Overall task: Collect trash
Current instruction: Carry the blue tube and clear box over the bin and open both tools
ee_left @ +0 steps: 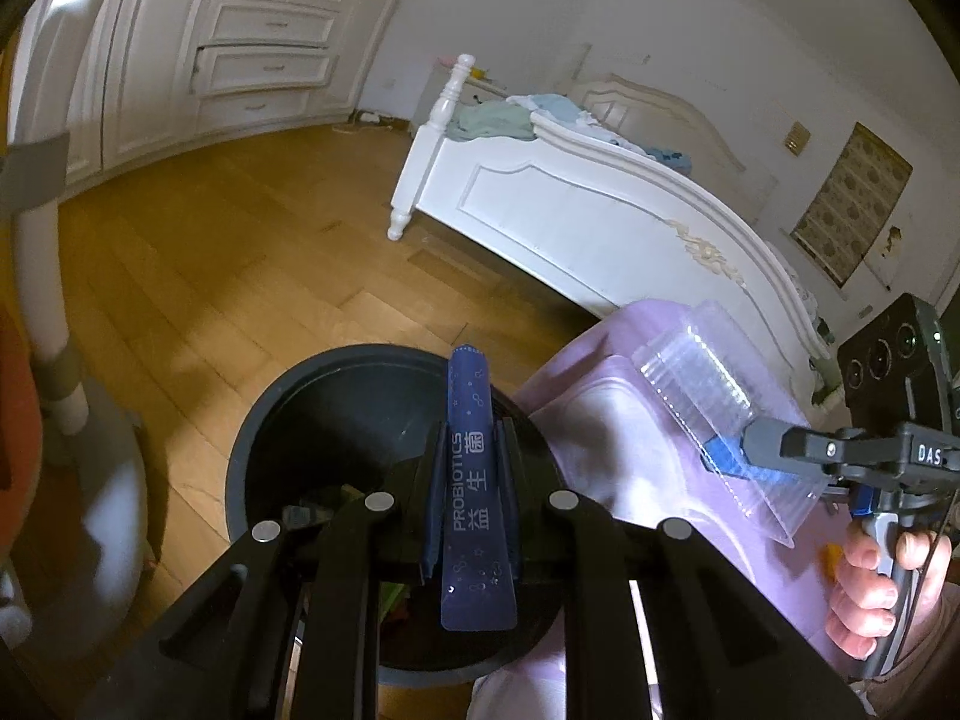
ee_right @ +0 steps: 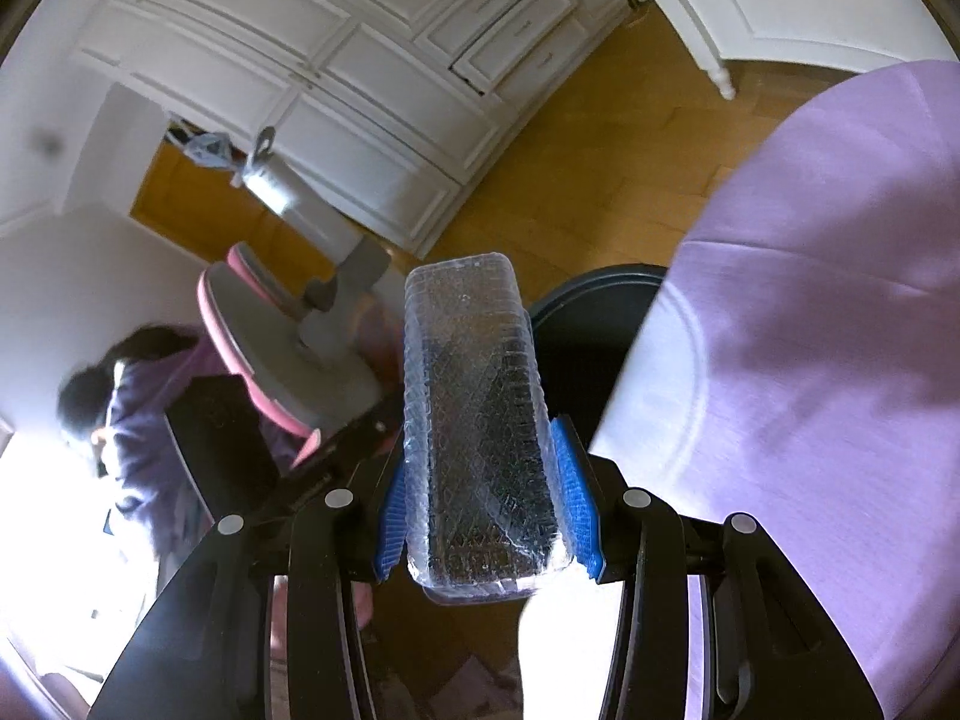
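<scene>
My left gripper (ee_left: 471, 456) is shut on a dark blue probiotics sachet (ee_left: 474, 480) and holds it upright over the open mouth of a black trash bin (ee_left: 288, 420) on the wooden floor. My right gripper (ee_right: 480, 480) is shut on a clear ribbed plastic container (ee_right: 474, 420), pinched between its blue pads (ee_right: 576, 486). In the left wrist view the right gripper (ee_left: 729, 450) with the clear container (ee_left: 702, 384) is to the right, over a purple-covered table (ee_left: 630, 420). The bin's rim (ee_right: 594, 282) shows behind the container in the right wrist view.
A white bed (ee_left: 570, 198) stands beyond the table. White cabinets (ee_left: 240, 48) line the far wall. A white post (ee_left: 42, 270) and a grey base stand at the left. A pink and grey chair (ee_right: 282, 324) and a seated person (ee_right: 144, 414) are at the left of the right wrist view.
</scene>
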